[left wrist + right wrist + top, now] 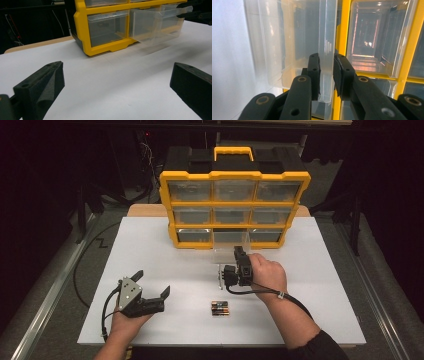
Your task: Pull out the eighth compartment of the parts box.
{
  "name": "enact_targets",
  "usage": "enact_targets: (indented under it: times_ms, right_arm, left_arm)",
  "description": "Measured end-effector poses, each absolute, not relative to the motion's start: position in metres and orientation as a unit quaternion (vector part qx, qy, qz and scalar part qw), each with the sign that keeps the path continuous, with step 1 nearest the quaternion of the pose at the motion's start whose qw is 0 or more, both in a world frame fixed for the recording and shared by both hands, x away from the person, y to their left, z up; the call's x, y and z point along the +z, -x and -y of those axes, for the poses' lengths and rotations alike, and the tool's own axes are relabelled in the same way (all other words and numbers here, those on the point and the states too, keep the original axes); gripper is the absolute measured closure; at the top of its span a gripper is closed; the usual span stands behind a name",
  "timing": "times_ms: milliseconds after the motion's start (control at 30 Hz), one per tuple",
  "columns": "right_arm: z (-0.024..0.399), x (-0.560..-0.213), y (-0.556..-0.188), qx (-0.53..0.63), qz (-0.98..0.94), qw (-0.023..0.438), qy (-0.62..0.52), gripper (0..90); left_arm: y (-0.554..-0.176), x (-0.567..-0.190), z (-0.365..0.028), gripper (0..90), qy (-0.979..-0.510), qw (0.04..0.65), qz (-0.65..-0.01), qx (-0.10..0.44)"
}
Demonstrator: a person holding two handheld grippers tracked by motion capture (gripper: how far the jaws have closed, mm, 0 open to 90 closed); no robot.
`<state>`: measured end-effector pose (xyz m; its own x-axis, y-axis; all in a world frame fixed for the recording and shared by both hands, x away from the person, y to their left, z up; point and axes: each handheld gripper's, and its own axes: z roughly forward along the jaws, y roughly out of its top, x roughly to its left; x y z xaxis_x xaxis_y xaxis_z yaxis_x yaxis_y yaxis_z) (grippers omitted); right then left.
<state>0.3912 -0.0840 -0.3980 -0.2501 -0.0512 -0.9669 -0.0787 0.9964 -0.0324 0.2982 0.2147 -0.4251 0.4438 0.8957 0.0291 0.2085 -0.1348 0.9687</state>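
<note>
- The clear plastic drawer (231,251), at frame centre, sits partly pulled out of the bottom row of the yellow-framed organiser cabinet (234,174).
- The right gripper (326,75) is clamped on its front lip, probably to slide it.
- Small batteries (220,308) lie below it, likely awaiting stowing.
- The left gripper (152,283) rests lower left, jaws apart, empty.

High view: set above the near edge, looking forward and down over the whole white table (150,245) to the yellow organizer (234,205) at the back. Left gripper view: low over the tabletop, facing that organizer from some way off, sharing its pulled-out clear drawer (156,25) with the right gripper view. Right gripper view: pressed close against the drawer, apparently rolled sideways.
</note>
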Motion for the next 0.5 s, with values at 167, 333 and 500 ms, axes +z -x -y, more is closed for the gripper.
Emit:
enact_targets:
  times_ms: [167, 333, 500]
  right_arm:
    - [0.0846, -0.3997, -0.3871, 0.011, -0.791, 0.61, 0.044, 78.3]
    - [0.0854, -0.3994, -0.3843, 0.012, -0.791, 0.611, 0.042, 78.4]
    - [0.0859, -0.3998, -0.3807, 0.015, -0.791, 0.61, 0.042, 78.4]
  left_arm:
    - [-0.2977, -0.4245, -0.2153, 0.4, -0.675, 0.515, -0.408, 0.335]
    - [-0.2975, -0.4244, -0.2153, 0.4, -0.674, 0.515, -0.408, 0.337]
    - [-0.2972, -0.4241, -0.2151, 0.5, -0.674, 0.515, -0.408, 0.337]
